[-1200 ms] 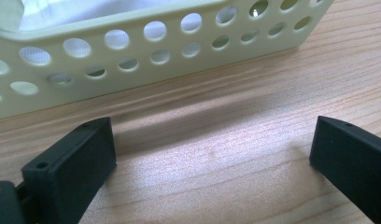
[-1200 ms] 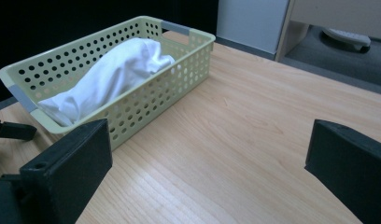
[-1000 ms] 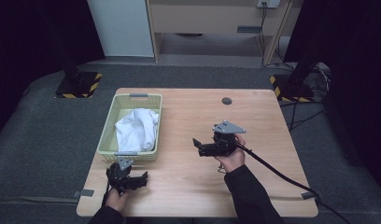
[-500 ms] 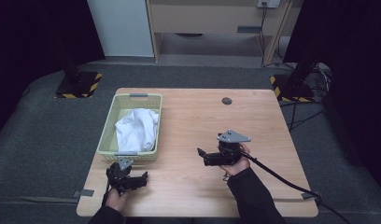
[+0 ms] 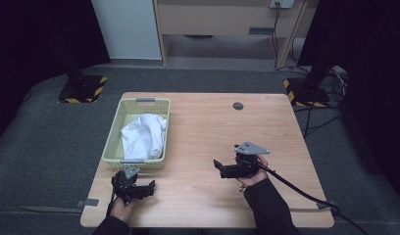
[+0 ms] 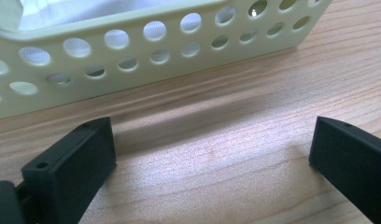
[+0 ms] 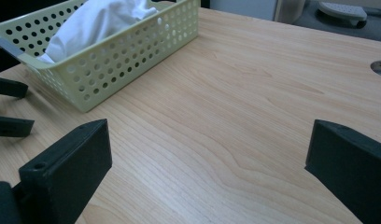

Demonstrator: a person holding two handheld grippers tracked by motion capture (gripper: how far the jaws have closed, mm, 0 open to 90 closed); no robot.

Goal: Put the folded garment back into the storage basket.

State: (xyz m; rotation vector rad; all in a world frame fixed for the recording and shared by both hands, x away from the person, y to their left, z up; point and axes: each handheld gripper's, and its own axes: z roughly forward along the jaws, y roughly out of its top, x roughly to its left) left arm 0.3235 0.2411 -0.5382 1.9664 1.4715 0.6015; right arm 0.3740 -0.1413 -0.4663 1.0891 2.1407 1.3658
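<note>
At the near edge of the tabletop (image 5: 208, 127), the left tongs (image 5: 150, 186) rest low in the person's left hand (image 5: 122, 208), jaws spread wide and empty, pointing along the front of the basket (image 5: 114, 156). In the left gripper view the basket's perforated near wall (image 6: 132, 51) stands just beyond the jaws, apart from them, with bare wood between. That placement looks like a ready stance: close enough to steady or reach the basket without touching it.

A little farther in and toward the right, the right tongs (image 5: 217, 165) are held just above the wood in the right hand (image 5: 252, 176), the forearm coming in from the bottom edge and the cable trailing off to the right. The jaws are wide apart with nothing between them and aim leftward across the table at the basket, as the right gripper view shows, with the basket (image 7: 109, 60) well ahead and the left tongs' jaws near its corner.

Farther still, a white cloth (image 5: 144, 134) lies crumpled inside the basket, heaped above the rim toward one end. Judging by where both tongs point, the cloth is the thing to be fetched, and neither has reached it yet.

Beyond, a small round cap (image 5: 238, 105) sits near the tabletop's far edge.
</note>
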